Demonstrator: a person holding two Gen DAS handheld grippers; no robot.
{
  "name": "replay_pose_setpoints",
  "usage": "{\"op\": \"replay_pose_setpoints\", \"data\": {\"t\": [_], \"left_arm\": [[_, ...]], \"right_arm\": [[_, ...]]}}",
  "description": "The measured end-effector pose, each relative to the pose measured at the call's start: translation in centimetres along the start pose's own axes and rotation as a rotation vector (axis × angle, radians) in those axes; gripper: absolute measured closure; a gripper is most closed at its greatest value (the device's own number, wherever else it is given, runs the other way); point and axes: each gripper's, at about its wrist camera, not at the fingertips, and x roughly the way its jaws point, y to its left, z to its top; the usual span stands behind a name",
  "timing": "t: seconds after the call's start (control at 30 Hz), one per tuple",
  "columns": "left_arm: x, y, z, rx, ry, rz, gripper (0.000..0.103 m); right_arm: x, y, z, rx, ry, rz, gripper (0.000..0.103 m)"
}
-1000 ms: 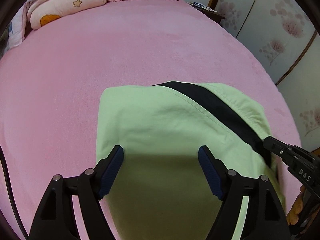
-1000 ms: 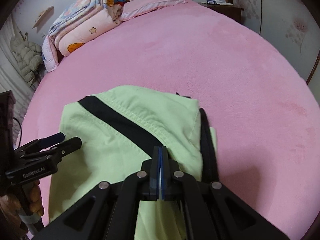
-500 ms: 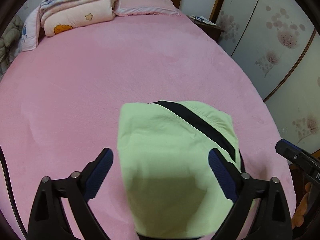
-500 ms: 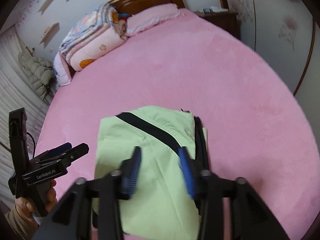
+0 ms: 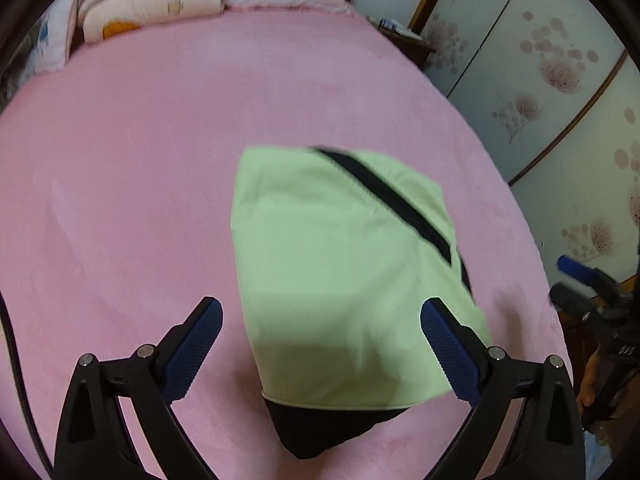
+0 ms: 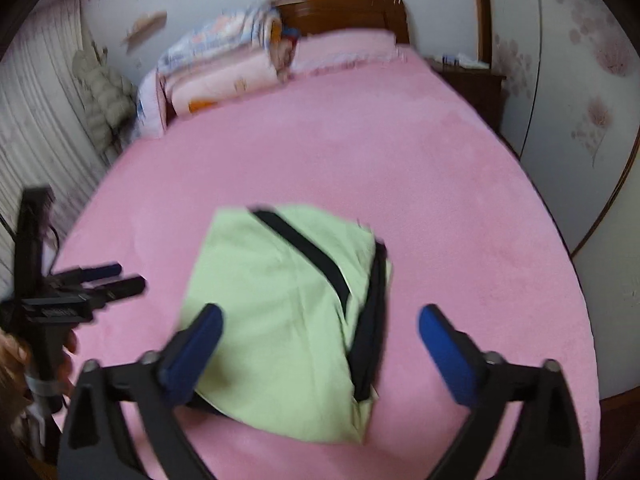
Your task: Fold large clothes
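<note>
- Pink plush bedspread covered a wide bed with a dark wooden headboard, a stack of folded pastel quilts piled at its head.
- A folded pale-green garment with a black diagonal stripe lay flat near the bed's near edge, black fabric peeking out beneath its front hem.
- The left gripper hung above it, released, blue pads spread wide and touching nothing.
- The right gripper had just been opening; its jaws stood wide with nothing clamped, the garment lying below them.
</note>
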Motion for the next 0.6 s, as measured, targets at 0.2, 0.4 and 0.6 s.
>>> {"op": "replay_pose_setpoints", "data": {"t": [0.2,0.4,0.6], "left_arm": [[6.7,2.0,-1.7,-0.071,0.114,0.021,0.004],[11.9,4.1,-3.0,-0.160,0.183,-0.115,0.005],[15.0,5.7,-3.0,-0.219,0.198,-0.240,0.000]], "right_arm": [[6.0,-3.0,-2.7,0.081,0.102,0.135,0.008],[12.5,-6.1,-4.2,0.221,0.215,0.279,0.019],[16.4,-8.1,-4.7,0.270,0.264,0.346,0.019]]}}
